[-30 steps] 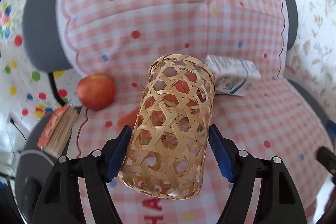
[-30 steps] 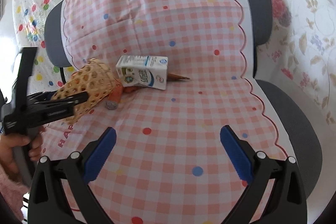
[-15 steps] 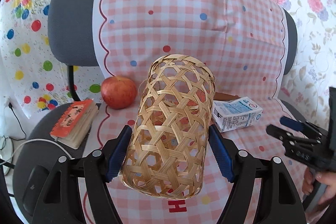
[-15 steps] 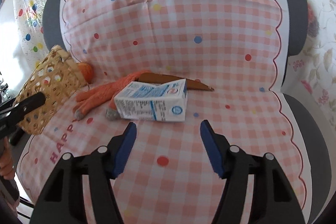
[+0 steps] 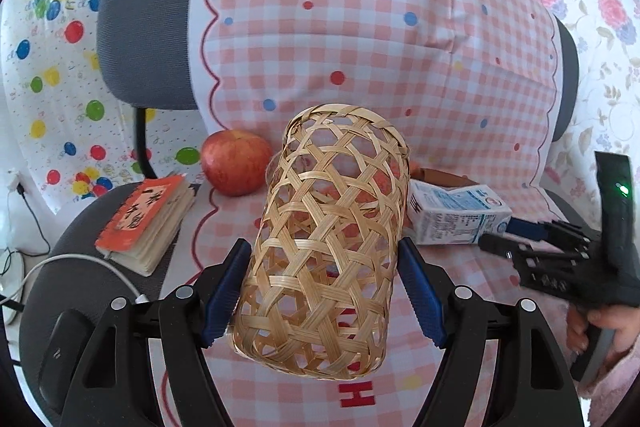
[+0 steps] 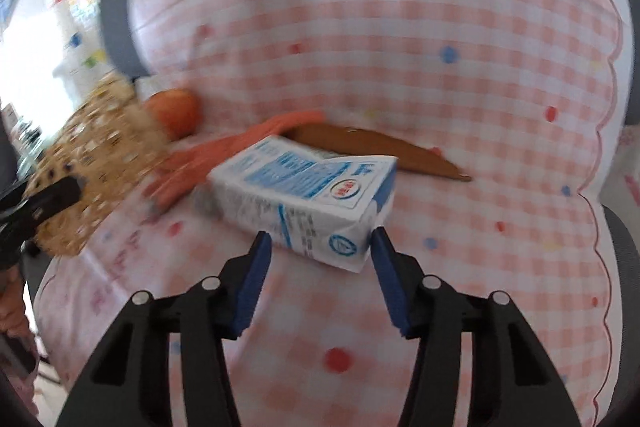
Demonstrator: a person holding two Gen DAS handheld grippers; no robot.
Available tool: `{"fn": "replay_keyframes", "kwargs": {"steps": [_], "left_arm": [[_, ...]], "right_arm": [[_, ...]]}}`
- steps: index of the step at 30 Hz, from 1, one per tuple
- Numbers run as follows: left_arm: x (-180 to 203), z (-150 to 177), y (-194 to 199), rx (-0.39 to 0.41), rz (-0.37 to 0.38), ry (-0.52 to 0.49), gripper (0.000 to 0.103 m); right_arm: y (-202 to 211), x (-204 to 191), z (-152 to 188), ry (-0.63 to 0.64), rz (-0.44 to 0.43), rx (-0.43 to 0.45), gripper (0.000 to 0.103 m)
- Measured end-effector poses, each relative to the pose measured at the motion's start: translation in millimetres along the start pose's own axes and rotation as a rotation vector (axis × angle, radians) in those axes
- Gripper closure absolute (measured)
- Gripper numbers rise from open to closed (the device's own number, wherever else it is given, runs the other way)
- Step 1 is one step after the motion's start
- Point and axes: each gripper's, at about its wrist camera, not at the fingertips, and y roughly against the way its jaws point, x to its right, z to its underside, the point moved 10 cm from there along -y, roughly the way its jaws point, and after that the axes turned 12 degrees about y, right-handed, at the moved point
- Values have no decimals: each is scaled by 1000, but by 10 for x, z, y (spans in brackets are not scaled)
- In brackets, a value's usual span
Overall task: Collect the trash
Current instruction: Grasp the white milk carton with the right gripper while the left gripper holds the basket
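Both wrist views look steeply down, close (fisheye), sharing the milk carton (image 5: 456, 217) (image 6: 316, 203).

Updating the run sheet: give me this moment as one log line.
left gripper: shut on woven basket | right gripper: closing around milk carton, not gripped | carton on checked cloth

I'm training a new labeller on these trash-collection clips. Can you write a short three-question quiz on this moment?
1. True or false: the left gripper grips the woven basket.
2. What lies between the right gripper's closing jaws? A) apple B) milk carton C) book
3. Fill in: left of the basket, beside the orange book, sits a red ____.

Key: 1 true; 2 B, the milk carton; 3 apple.
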Motion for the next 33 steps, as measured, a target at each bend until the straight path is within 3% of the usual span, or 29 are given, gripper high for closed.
{"fn": "replay_keyframes", "kwargs": {"steps": [4, 8, 10, 11, 13, 15, 17, 22, 25, 30, 31, 33], "left_arm": [[-110, 36, 27, -1, -23, 23, 29], [-182, 86, 47, -7, -29, 27, 29], [-212, 103, 52, -10, -30, 30, 29], [-224, 113, 52, -12, -28, 30, 29], [-237, 123, 43, -15, -24, 31, 29], [-242, 129, 21, -20, -20, 31, 29], [-235, 132, -8, -25, -15, 34, 29], [-198, 121, -58, -28, -11, 26, 29], [-201, 108, -73, -26, -18, 24, 29], [-230, 107, -104, -28, -33, 28, 29], [-233, 106, -105, -28, -36, 30, 29], [-234, 111, -94, -28, -41, 32, 29]], "right_arm": [[29, -454, -79, 49, -89, 10, 51], [52, -764, -156, 116, -105, 16, 51], [84, -780, -179, 123, -78, 21, 44], [112, -752, -190, 120, -55, 32, 34], [139, -662, -202, 113, -20, 49, 27], [167, -521, -191, 98, 6, 58, 13], [127, -370, -179, 80, 3, 67, 6], [-110, -204, -180, 52, -46, 45, 6], [-265, -240, -236, 47, -128, 16, 6], [-363, -309, -340, 95, -143, 8, 7], [-373, -322, -329, 100, -149, -2, 9], [-387, -373, -299, 117, -153, -19, 24]]}}
